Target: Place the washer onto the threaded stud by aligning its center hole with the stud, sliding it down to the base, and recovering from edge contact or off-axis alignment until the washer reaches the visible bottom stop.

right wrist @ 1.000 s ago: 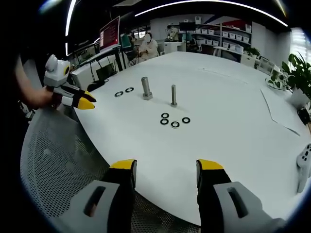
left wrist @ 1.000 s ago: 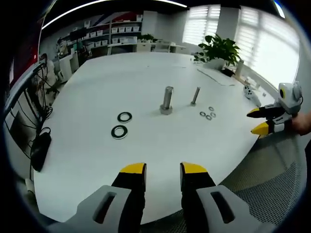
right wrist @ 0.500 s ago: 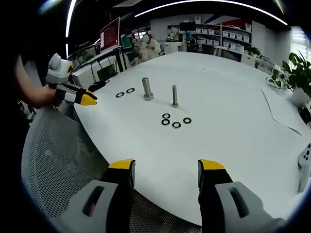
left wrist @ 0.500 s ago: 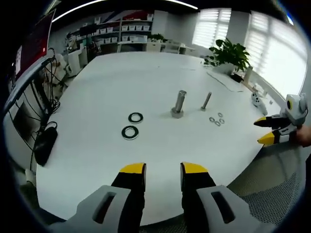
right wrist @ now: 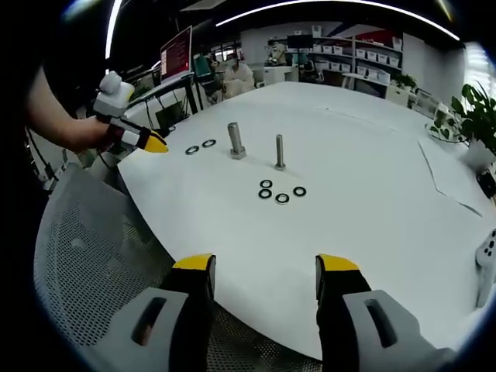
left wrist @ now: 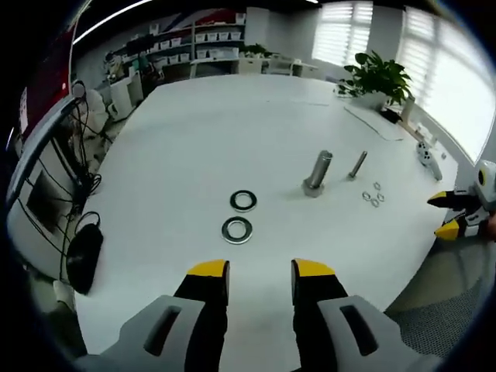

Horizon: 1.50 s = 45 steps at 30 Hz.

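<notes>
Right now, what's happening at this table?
A person holds a claw in each hand at the edge of the white table; both are open and empty. The left claw faces two large washers lying beside the thick stud. The right claw faces four small washers near the thin stud. No washer is on a stud yet.

Two large dark ring washers lie flat side by side just below the centre of the left gripper view, unthreaded, left of the thick upright stud on its hex base, with the thin stud and small washers further right.
</notes>
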Available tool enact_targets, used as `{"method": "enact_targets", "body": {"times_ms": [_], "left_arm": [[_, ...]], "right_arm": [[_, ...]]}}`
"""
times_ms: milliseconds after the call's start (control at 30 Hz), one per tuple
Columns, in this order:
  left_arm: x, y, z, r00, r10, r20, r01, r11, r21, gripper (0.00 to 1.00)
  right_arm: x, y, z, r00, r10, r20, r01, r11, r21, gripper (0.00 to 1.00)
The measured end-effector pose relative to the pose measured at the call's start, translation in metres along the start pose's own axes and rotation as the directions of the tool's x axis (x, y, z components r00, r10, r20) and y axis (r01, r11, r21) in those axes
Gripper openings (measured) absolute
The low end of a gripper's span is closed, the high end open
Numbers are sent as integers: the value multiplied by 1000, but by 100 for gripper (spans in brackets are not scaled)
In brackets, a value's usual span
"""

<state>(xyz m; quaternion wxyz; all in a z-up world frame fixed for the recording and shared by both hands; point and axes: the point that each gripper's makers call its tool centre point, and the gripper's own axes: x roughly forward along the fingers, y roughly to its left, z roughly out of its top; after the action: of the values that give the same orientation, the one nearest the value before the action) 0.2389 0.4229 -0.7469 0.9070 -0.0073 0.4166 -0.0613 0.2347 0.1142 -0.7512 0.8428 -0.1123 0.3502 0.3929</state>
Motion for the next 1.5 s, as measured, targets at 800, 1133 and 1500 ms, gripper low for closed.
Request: {"method": "enact_targets", "body": {"times_ms": [800,1133,1500], "left_arm": [[39,23,16,988,-31,-152,39,998,52,32],[56,15,7,964,-28,-264,81,978,192,34],[67,14,6,944,1,-331,103,950,296,33]], "right_arm": [[-1,-2,3,1000,-12,13,12,1000,2,55],[-2,-3,4,1000,-14,19,14,1000,3,55],[-3,-4,7,999,-17,39,17,1000,3,55]]}}
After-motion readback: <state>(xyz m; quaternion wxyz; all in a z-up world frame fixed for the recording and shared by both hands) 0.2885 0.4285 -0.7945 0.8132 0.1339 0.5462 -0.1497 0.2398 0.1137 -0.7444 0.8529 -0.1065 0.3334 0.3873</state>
